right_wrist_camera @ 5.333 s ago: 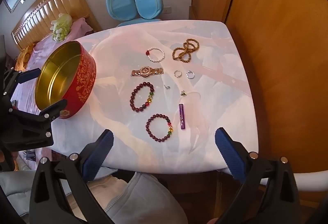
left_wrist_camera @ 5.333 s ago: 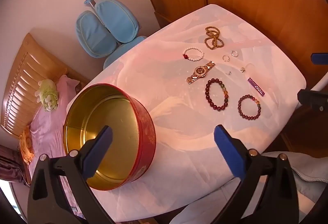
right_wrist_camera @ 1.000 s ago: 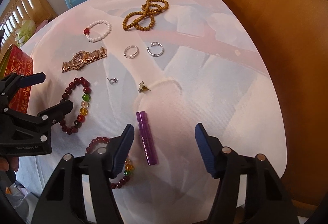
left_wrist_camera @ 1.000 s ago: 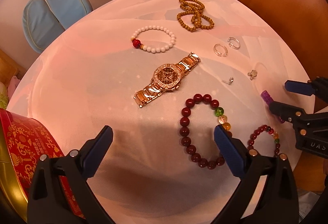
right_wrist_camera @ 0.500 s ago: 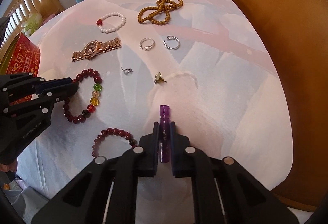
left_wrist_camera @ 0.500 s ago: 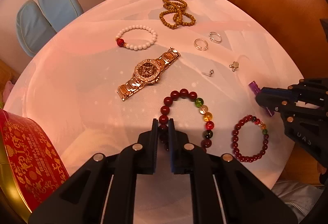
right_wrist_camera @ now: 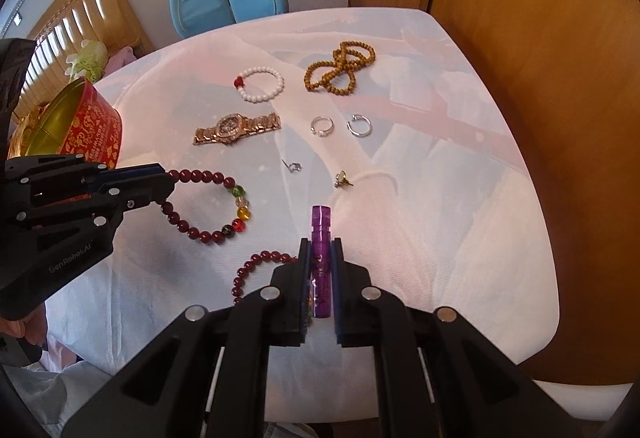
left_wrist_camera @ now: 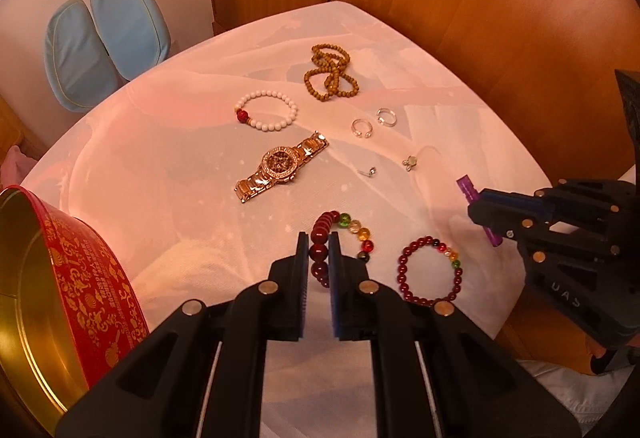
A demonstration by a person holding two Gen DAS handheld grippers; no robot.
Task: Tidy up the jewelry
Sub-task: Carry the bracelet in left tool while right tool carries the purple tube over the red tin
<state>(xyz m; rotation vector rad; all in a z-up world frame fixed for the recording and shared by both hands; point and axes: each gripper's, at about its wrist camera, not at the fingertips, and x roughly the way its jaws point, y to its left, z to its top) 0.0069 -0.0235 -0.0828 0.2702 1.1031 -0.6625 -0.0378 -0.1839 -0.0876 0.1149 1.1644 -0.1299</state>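
We saw a table (right_wrist_camera: pixel 460 197) draped in a pale printed cloth, a red and gold tin (right_wrist_camera: pixel 86 125) standing at its left edge. Mid-frame lay a gold watch (right_wrist_camera: pixel 236 127), white bead bracelet (right_wrist_camera: pixel 260 83), brown bead strand (right_wrist_camera: pixel 340 73) and two silver rings (right_wrist_camera: pixel 340 125). Below them lay two small earrings (right_wrist_camera: pixel 320 173) and, at lower centre, a small dark red bracelet (right_wrist_camera: pixel 256 270).

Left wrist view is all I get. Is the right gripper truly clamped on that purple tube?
Observer: Yes; the right gripper is shut on the purple tube, which lies lengthwise between the pads, one end poking out ahead.
Operator: How does my bracelet sit?
Observer: The left gripper pinches one side of the large bead bracelet; its loop spreads open and round, coloured beads opposite the grip.
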